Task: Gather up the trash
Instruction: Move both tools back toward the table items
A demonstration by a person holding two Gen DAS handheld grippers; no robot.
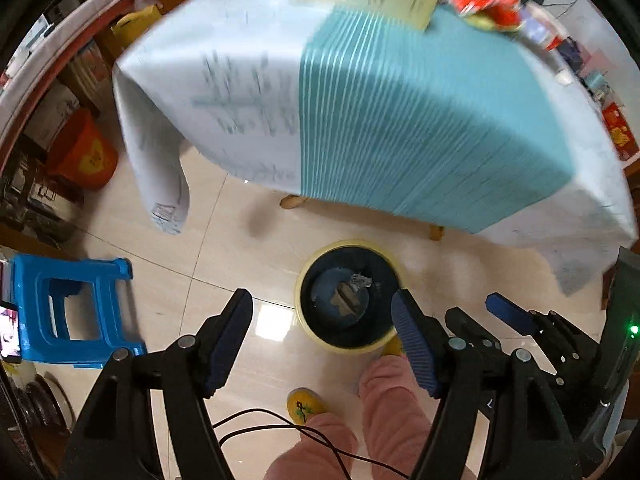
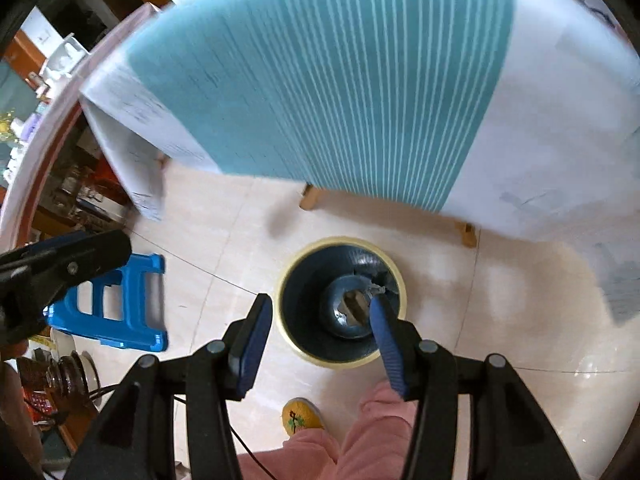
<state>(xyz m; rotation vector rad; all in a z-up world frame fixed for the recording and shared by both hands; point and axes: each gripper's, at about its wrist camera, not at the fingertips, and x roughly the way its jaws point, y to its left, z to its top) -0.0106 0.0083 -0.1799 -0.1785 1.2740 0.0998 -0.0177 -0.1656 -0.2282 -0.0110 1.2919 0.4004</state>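
Both grippers point steeply down over the waste bin, a yellow-rimmed round bin with a dark liner standing on the tiled floor just in front of the cloth-covered table. Left gripper: jaws wide, nothing between the pads. Right gripper: jaws moderately wide, likewise empty; in the left view it sits just right of the left one. Crumpled scraps of trash lie at the bottom of the bin, directly below both tools, so a drop appears done. More bright wrappers sit on the table, at its far side from the bin; probably the next pickup. The person's slipper stands on the near side of the bin, blue stool well to its left.
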